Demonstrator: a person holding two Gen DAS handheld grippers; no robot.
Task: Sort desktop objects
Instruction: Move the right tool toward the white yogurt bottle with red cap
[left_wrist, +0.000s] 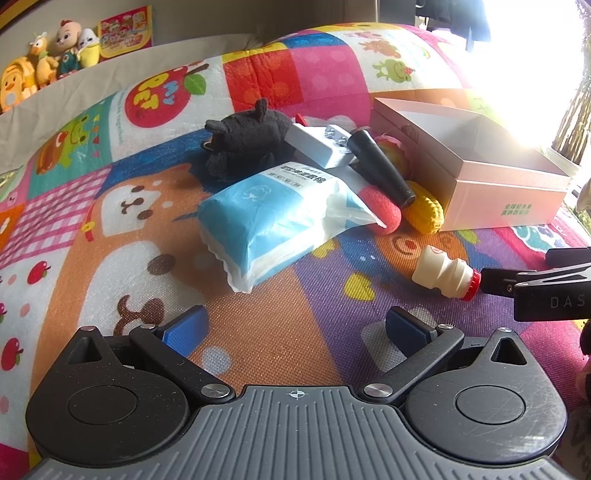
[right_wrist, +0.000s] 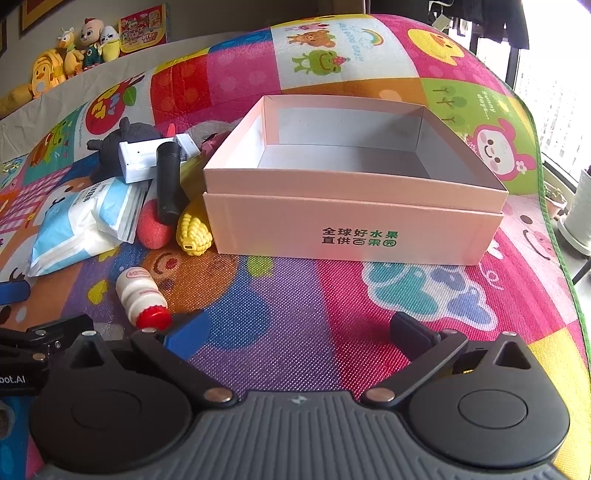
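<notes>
A: Item 1, left gripper (left_wrist: 294, 326): fingers spread wide, nothing between the blue pads (left_wrist: 185, 329), hanging above the orange and purple part of the play mat (left_wrist: 269, 325).

B: Item 2, right gripper (right_wrist: 300, 334): fingers likewise spread, holding nothing, facing the front wall of the box (right_wrist: 351, 229).

A: Item 3, box: pink cardboard, open top, white inside, green print on the front. No contents visible in the part of the floor that shows. It sits on the mat to the right of the pile.

B: Item 4, small drink bottle (right_wrist: 140, 299): cream body, red cap, lying on its side on the mat, apart from the pile, just ahead of the right gripper's left finger.

A: Item 5, pile beside the box. Blue and white soft pack (left_wrist: 273, 218), nearest the left gripper. Black plush toy (left_wrist: 245, 136) behind it. White block with metal fittings (left_wrist: 321, 146) resting against the plush.

B: Item 6, toy microphone (left_wrist: 384, 173): black handle, red foam head (left_wrist: 384, 218), lying over the pack's edge. Item 7, yellow toy corn (right_wrist: 194, 232), touching the box's front left corner.

A: Item 8, background: plush toys (right_wrist: 70, 55) in a row on a ledge at the far left.
</notes>
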